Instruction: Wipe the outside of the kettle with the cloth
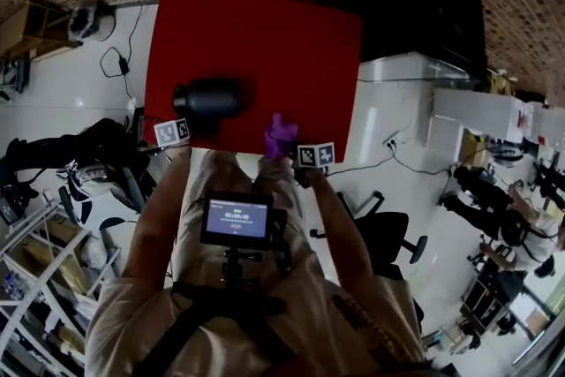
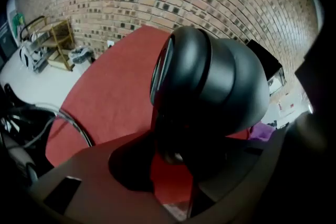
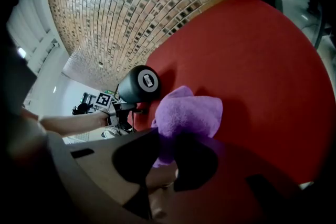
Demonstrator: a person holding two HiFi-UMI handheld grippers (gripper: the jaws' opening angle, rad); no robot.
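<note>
The kettle [image 1: 207,101] lay on its side on the red table top [image 1: 291,49], toward the person's left, its flat base turned toward the right-hand side. The left gripper [image 2: 176,173] stood with its jaws part-way apart about the dark lower part of the kettle near the handle; a strip of red showed between one pad and the kettle, so I judged it placed for a hold rather than clamped. The right gripper [image 3: 165,160] was closed on the purple cloth [image 3: 186,113]; the cloth stood up out of the jaws in a soft bunch, over the table and well apart from the kettle.

As I read it, the step in hand was the setting-up: steadying the kettle with one tool and bringing the cloth over with the other; no wiping had begun. The next move, to my mind, called for the left jaws to bite firmly enough that the round body would not roll; then for the right gripper to carry the cloth across the red top and press the bunch against the kettle's side; the base, facing the cloth, looked the nearest surface to reach.
</note>
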